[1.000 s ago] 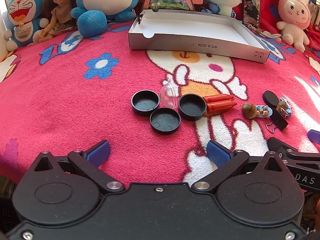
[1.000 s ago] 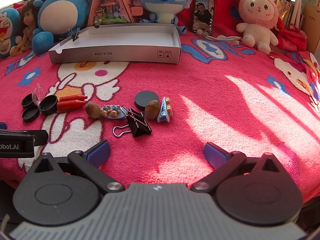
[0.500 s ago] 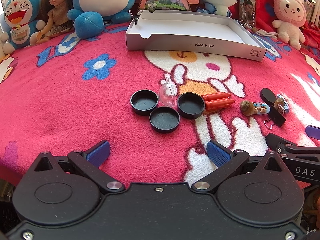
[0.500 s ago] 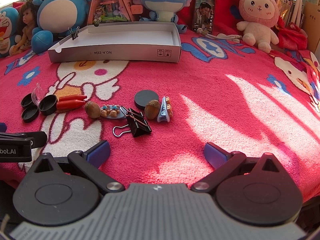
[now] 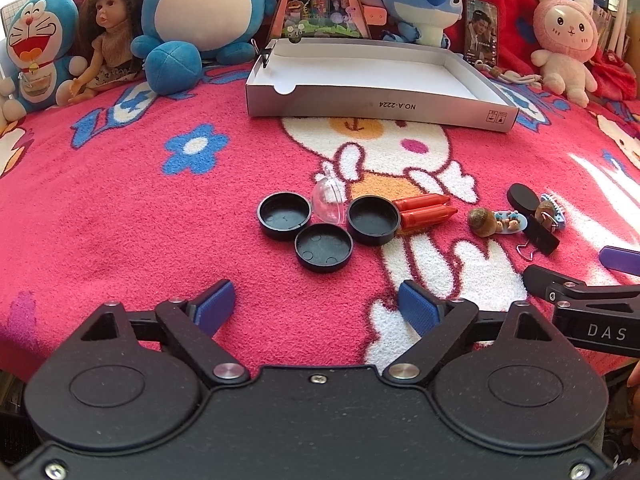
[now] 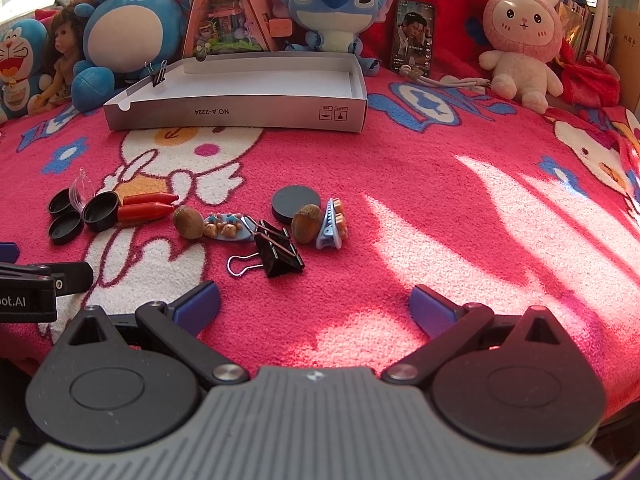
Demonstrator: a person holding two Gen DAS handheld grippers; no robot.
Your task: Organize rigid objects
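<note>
Both tongs gape empty, left tongs point(image 5: 312, 306) just narrowing behind 3 black caps point(image 5: 323, 247); right tongs point(image 6: 316, 306) wide.

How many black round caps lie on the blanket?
4. Three open-side-up caps cluster at left: one, one nearer the camera, one touching the red crayons. A fourth, flat-side-up, lies by the right acorn.

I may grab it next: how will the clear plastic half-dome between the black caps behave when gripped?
The clear half-dome looks thin and hollow, so probably very light and easily crushed. Its smooth curve may slip. It leans beside a black cap, so nudging could tip it.
</note>
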